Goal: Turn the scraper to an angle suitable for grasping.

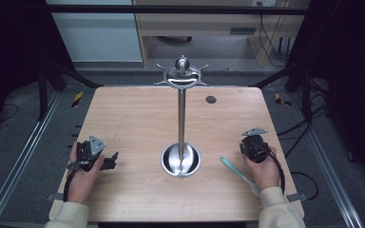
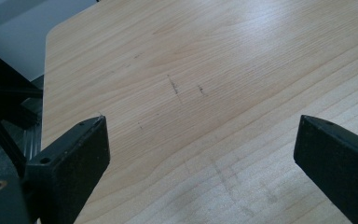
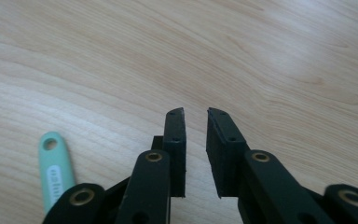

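A mint-green utensil handle (image 1: 235, 170) with a hole at its end lies flat on the wooden table (image 1: 133, 118), just left of the person's right hand. Its far end passes under that hand. My right gripper (image 1: 253, 147) points down at the table beside it. In the right gripper view the jaws (image 3: 196, 114) stand almost together with a narrow gap and nothing between them, and the green handle (image 3: 53, 163) lies to their left. My left gripper (image 1: 115, 160) rests at the table's left side, its jaws (image 2: 200, 140) wide apart over bare wood.
A metal stand rises from a round shiny base (image 1: 181, 159) at the table's middle. Its thin pole carries a top plate with curved hooks (image 1: 182, 73). A small dark round hole (image 1: 211, 99) sits near the far edge. Cables trail from both grippers.
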The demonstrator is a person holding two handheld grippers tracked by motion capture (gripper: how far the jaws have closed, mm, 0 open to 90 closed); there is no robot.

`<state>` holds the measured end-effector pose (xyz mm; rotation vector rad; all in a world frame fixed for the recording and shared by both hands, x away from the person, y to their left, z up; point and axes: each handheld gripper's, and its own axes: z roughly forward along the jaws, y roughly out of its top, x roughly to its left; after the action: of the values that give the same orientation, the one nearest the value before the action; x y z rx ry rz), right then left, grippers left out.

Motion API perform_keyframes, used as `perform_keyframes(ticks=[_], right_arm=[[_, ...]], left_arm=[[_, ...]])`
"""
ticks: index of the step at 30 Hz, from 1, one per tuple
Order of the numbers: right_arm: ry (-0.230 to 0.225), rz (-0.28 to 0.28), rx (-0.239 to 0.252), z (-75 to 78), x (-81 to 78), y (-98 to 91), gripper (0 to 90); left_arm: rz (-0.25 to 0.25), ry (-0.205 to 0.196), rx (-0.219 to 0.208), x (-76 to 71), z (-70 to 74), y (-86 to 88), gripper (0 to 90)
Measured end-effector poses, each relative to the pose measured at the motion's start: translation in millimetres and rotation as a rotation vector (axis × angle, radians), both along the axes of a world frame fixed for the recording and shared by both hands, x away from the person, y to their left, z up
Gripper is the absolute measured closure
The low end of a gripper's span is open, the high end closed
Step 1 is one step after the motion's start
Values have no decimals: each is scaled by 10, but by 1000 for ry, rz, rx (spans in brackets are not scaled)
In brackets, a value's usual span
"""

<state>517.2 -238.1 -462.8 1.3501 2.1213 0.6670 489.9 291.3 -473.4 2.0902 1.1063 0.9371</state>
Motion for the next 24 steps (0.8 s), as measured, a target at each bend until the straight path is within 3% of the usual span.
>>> perform_keyframes(ticks=[8,10,16,24], right_arm=[[61,60,-11,-37,-3,100,878],[101,95,-9,-64,-4,146,900],[142,153,9,-86,-17,239,900],[187,200,-10,-123,-41,328,900]], left_arm=[[-1,-1,3,-1,5,0,32],[-1,-3,5,-2,4,-6,33],[-2,-2,5,0,4,-8,33],[-5,0,10,-3,7,-8,33]])
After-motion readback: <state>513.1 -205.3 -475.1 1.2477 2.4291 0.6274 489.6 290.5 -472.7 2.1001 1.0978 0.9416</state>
